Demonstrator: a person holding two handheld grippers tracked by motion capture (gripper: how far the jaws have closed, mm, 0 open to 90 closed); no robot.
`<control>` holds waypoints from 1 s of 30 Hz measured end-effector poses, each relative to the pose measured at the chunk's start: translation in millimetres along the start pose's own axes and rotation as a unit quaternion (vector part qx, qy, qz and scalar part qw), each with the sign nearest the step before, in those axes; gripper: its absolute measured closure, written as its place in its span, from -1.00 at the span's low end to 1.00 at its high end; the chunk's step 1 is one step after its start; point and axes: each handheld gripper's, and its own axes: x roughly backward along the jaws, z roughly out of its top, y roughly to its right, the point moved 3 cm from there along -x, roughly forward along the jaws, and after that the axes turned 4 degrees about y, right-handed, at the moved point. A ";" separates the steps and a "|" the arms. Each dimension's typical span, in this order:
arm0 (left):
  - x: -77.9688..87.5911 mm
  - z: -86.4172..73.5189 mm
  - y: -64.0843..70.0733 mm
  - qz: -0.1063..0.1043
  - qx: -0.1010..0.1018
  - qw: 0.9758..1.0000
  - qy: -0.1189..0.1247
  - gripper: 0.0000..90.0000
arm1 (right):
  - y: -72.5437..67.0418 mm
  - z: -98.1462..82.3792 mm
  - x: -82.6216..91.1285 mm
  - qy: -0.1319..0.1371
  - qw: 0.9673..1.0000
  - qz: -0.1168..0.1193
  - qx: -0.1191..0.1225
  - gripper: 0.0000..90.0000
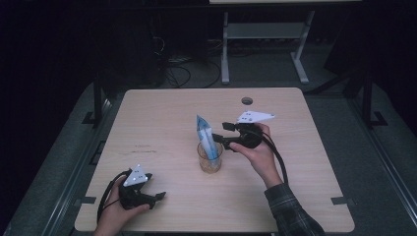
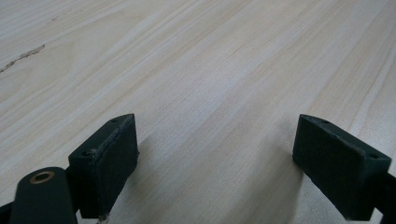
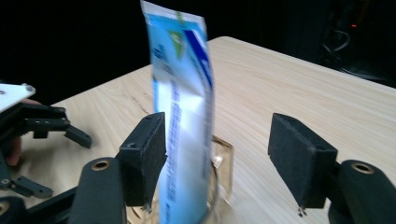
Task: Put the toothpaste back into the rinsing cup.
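A clear glass cup stands near the middle of the wooden table. A tall blue-and-white packet stands upright in it, leaning slightly. My right gripper is level, just right of the packet's upper half, and open. In the right gripper view the packet rises from the cup between the jaws of my right gripper, close by the left pad and well clear of the right pad. My left gripper rests open at the front left, with bare table between its pads.
A round cable hole sits near the table's far edge. Beyond the table are desk legs and cables on a dark floor. In the right gripper view my left gripper lies farther off at the left.
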 end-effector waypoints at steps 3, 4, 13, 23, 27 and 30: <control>-0.2 0.0 0.3 -0.001 0.002 1.000 0.001 -0.70 | 5.7 -4.2 9.0 0.000 1.000 -0.012 -0.002 -0.19; -0.2 0.0 0.4 -0.001 0.002 1.000 0.001 -0.70 | 7.4 -5.4 11.9 0.001 1.000 -0.014 -0.006 -0.19; -0.2 0.1 0.1 0.000 0.001 1.000 0.001 -0.70 | 16.7 -19.3 34.2 -0.001 0.999 -0.033 -0.011 -0.21; -0.3 0.1 0.1 0.000 0.001 1.000 0.001 -0.70 | 22.4 -44.5 62.5 -0.020 0.998 -0.054 -0.016 -0.24; -0.3 0.1 0.2 0.000 0.002 1.000 0.001 -0.70 | 23.2 -54.3 76.1 -0.023 0.998 -0.064 -0.020 -0.25; -0.3 0.1 0.3 0.000 0.002 1.000 0.001 -0.70 | 23.4 -60.9 86.3 -0.026 0.997 -0.070 -0.023 -0.26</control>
